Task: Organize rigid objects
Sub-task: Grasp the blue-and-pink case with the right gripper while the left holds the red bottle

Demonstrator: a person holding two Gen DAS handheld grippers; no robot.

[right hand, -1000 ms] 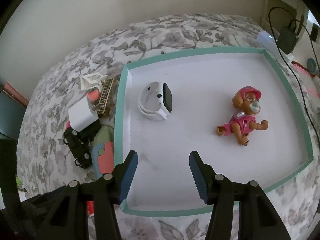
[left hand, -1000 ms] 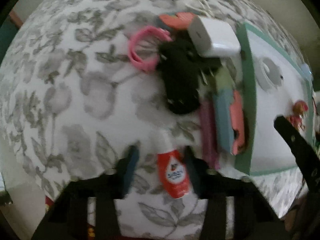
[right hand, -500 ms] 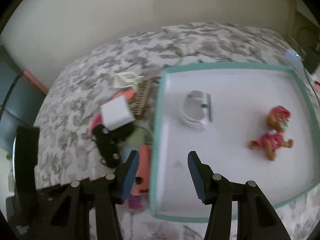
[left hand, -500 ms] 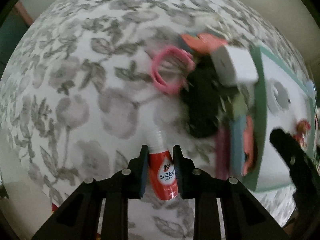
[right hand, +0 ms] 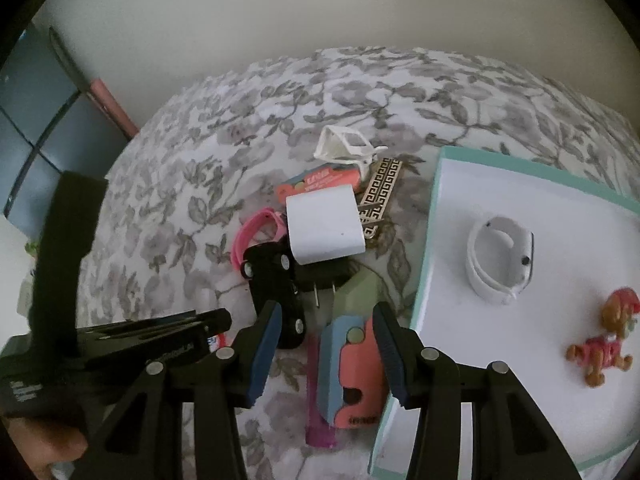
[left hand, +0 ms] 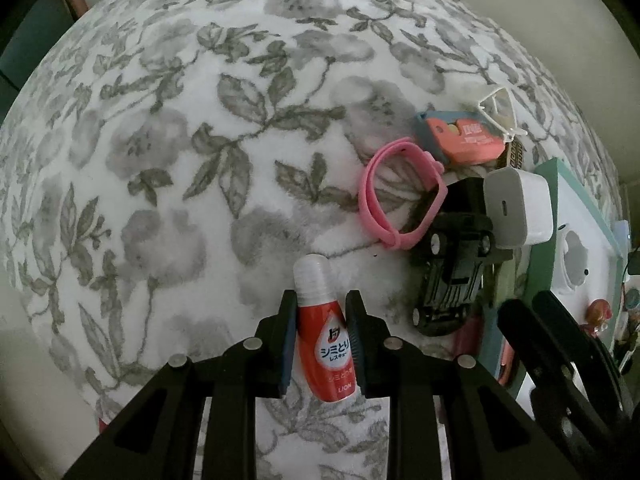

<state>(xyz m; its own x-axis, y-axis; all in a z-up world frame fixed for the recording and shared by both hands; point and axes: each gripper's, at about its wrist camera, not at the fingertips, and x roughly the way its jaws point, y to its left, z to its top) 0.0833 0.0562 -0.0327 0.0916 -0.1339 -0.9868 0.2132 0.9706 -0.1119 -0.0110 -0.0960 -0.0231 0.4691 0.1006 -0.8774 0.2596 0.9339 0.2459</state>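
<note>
A: What does the left gripper (left hand: 322, 346) hold?
B: One red bottle (left hand: 325, 336), clamped between its fingers; a second ago they stood apart around it.
A: And the right gripper (right hand: 326, 354)?
B: Spread wide over a half-hidden pink and blue case (right hand: 352, 372); beyond it, one black toy car (right hand: 276, 296), one white charger (right hand: 324, 230).

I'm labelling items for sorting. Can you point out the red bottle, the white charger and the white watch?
red bottle (left hand: 326, 344): left wrist view, on its label.
white charger (right hand: 325, 229): right wrist view, top face.
white watch (right hand: 500, 260): right wrist view, its band.
</note>
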